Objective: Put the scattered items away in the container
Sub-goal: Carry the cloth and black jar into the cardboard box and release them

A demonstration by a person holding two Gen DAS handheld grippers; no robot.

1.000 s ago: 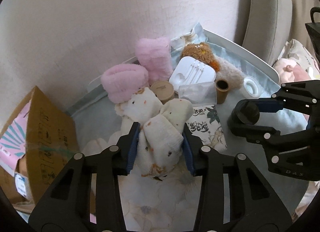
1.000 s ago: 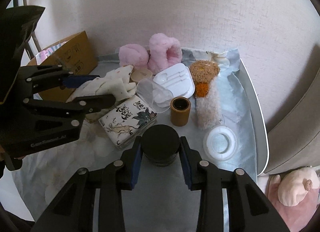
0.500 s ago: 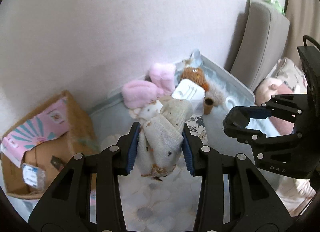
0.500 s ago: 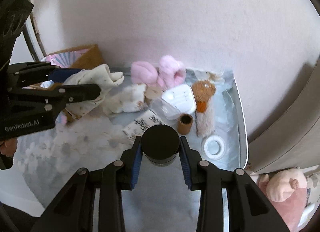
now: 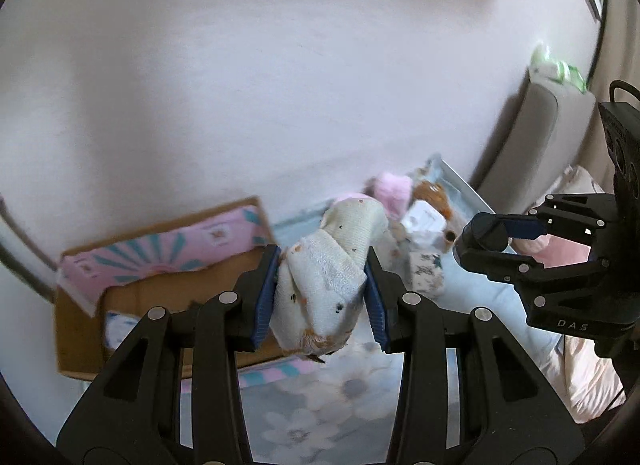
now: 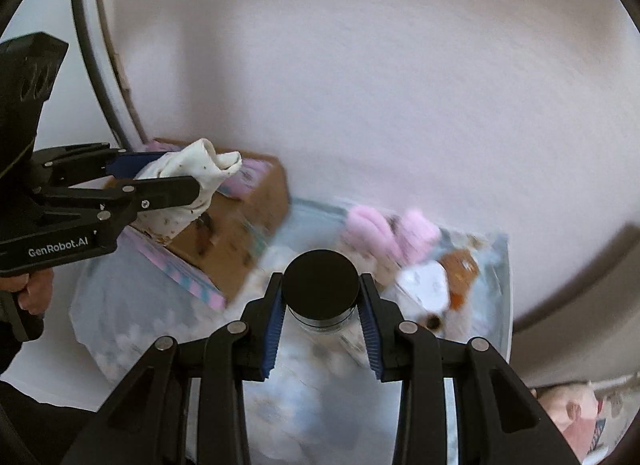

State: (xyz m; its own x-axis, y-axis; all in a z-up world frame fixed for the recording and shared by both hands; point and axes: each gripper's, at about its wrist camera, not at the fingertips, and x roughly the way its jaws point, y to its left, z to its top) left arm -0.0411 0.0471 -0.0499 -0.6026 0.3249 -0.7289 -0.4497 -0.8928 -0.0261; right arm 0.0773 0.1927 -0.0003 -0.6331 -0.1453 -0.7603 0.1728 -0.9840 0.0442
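1. Spotted cream cloth [image 5: 324,285]: bundled and clamped between the blue pads of the left gripper [image 5: 320,297], which is closed on it. The bundle fills the gap between the fingers and sticks out forward past the tips. Seen from the right wrist, it is held in the air above the cardboard box.
2. Black-lidded jar [image 6: 320,291]: clear body, round black lid, pinched at both sides by the right gripper [image 6: 320,305], which is closed on it. It sits at the fingertips, lifted off the surface.
3. Hand [image 6: 34,291]: on the left gripper's handle, partly visible at the left edge of the right wrist view.
4. Floral sheet [image 5: 312,405]: pale, flower print, spread beneath both grippers.
5. Cardboard box [image 5: 160,297]: open, with pink and teal printed flaps. It lies just beyond and below the left gripper's tips, to the left of the right gripper.
6. Loose items, beyond the right gripper's tips and right of the box, all blurred: pink fluffy pieces [image 6: 384,233], a white flat case [image 6: 426,285], a brown plush toy [image 6: 460,265].
7. Wall [image 5: 280,65]: pale, behind everything.
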